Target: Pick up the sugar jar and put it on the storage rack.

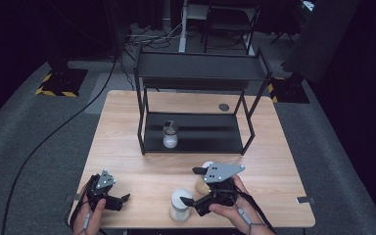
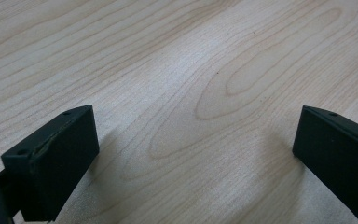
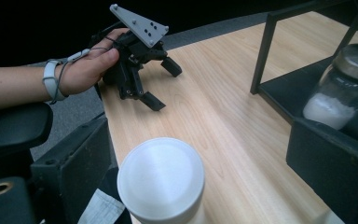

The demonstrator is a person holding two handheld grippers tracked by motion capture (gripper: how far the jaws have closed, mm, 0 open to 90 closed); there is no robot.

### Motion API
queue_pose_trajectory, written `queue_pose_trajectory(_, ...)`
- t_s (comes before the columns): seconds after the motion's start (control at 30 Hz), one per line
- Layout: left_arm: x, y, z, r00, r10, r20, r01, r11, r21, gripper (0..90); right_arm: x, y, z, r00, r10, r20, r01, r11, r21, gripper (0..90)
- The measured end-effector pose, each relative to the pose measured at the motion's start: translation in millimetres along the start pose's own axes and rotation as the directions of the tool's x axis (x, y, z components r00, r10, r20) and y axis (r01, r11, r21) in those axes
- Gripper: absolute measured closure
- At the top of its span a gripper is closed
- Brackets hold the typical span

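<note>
- The left claw [image 1: 119, 199] rests low at the near left corner of the light wooden surface [image 1: 127, 122], held in the person's left hand [image 1: 89, 215]; its two black jaws stand wide apart with only bare wood grain between them.
- The right claw [image 1: 190, 186] sits near the front edge of the surface, held in the person's right hand [image 1: 230, 208], its jaws spread wide and closed on nothing.
- A white cylindrical container with a flat white lid [image 3: 161, 179] stands upright between the right claw's jaws, close to the claw's body; whether either jaw touches it cannot be told.
- Just behind the right claw, partly hidden by its grey three-cornered plate [image 1: 220, 171], stands a second pale container [image 1: 204, 177].
- Ahead of the right claw stands a black metal two-tier shelf rack [image 1: 196, 73]. On its lower shelf, toward the left end, a clear glass jar with a metal lid, holding white powder [image 1: 170, 134], stands upright.
- In the right gripper view that jar [image 3: 342, 88] shows just beyond the right-hand jaw, and the left claw [image 3: 161, 86] lies farther off across the wood.
</note>
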State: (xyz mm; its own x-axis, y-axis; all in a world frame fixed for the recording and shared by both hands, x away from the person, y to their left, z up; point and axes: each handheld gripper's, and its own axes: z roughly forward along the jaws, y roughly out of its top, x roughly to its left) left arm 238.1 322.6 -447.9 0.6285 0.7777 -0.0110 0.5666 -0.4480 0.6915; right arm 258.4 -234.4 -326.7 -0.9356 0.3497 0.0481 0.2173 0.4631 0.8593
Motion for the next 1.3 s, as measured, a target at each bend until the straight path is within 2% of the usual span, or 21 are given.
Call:
queue_pose_trajectory(0.17,-0.2,-0.2,0.1,1.0000,-0.002,0.000,0.002,1.0000,-0.001,0.0,3.5,-4.5,9.3,0.9997,-0.003,-0.023,0.003,1.000,0.006,6.9)
queue_pose_trajectory(0.7,0.0,-0.2,0.1,1.0000,0.000,0.000,0.000,1.0000,-0.001,0.0,9.4,-15.7,24.6,0.9985,-0.029,-0.045,0.031,0.999,0.037,7.9)
queue_pose_trajectory(1.17,0.0,-0.2,0.1,1.0000,0.000,0.000,0.000,1.0000,-0.001,0.0,4.5,-23.2,43.7,0.9964,-0.050,-0.068,0.057,0.992,0.110,19.8)
queue_pose_trajectory(1.3,-0.1,-0.2,0.1,1.0000,-0.001,0.000,0.001,1.0000,-0.001,0.0,4.5,-22.8,47.8,0.9954,-0.066,-0.070,0.075,0.988,0.132,26.8)
